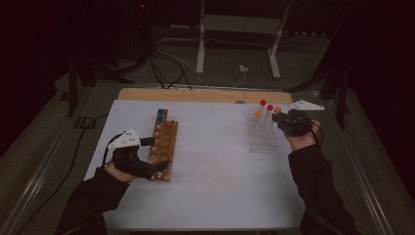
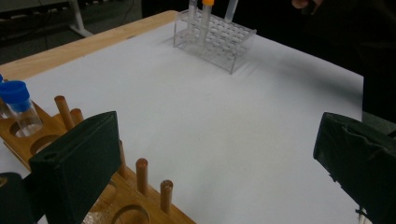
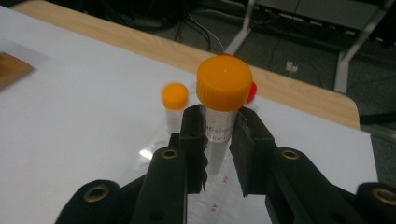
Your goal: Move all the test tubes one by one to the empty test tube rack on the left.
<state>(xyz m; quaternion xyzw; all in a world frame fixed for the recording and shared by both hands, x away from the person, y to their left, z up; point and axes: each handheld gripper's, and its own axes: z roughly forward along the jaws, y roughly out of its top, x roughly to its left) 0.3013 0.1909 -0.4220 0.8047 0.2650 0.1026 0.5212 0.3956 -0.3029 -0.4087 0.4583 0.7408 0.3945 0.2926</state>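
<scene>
Your right gripper [image 3: 218, 154] has its black jaws clamped on the clear plastic tube with the orange screw cap [image 3: 223, 84], just under the cap, upright above the clear acrylic tube rack [image 1: 261, 134] at the far right of the white table sheet [image 1: 215, 156]. Print runs down the tube's side, too blurred to read; small red marks show on the rack below. Just beside it stand a second orange-capped tube [image 3: 174, 97] and a red-capped tube [image 3: 251, 92]. Well apart, your left gripper [image 2: 219, 168] hangs with its jaws spread wide and nothing between them, over the near end of the wooden peg rack [image 1: 164, 147], where a blue-capped vial [image 2: 17, 107] sits in a hole.
</scene>
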